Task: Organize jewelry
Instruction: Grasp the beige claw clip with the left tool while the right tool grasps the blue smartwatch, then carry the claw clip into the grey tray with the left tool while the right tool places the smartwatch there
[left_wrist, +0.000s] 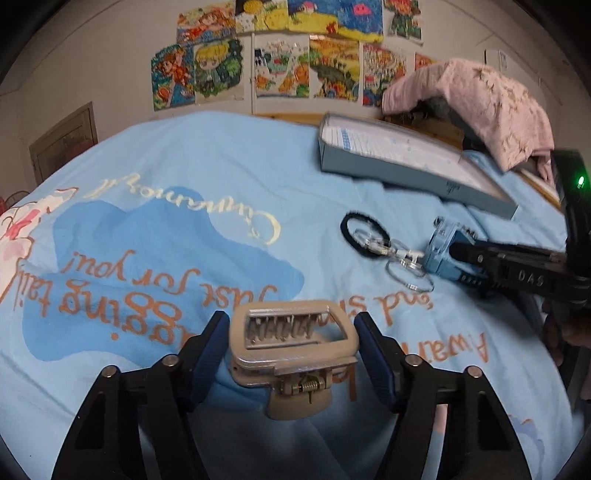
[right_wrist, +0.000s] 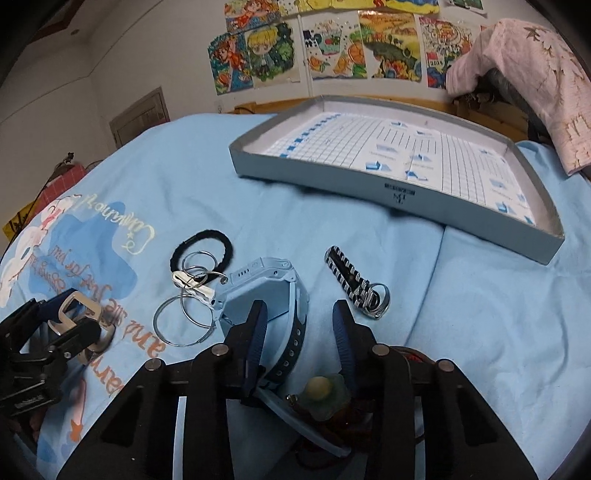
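Note:
My left gripper is open around a beige claw hair clip on the blue cloth; its pads stand a little off the clip's sides. My right gripper is open, its left finger against a light blue smartwatch, which also shows in the left wrist view. Beside the watch lie a key ring with silver rings and a black hair tie. A black-and-white striped clip with a ring lies to the right. A shallow grey box lid sits beyond.
A green and yellow pendant on a dark cord lies under my right gripper. A pink cloth is draped at the back right. Colourful drawings hang on the wall. The wooden bed frame runs behind the box.

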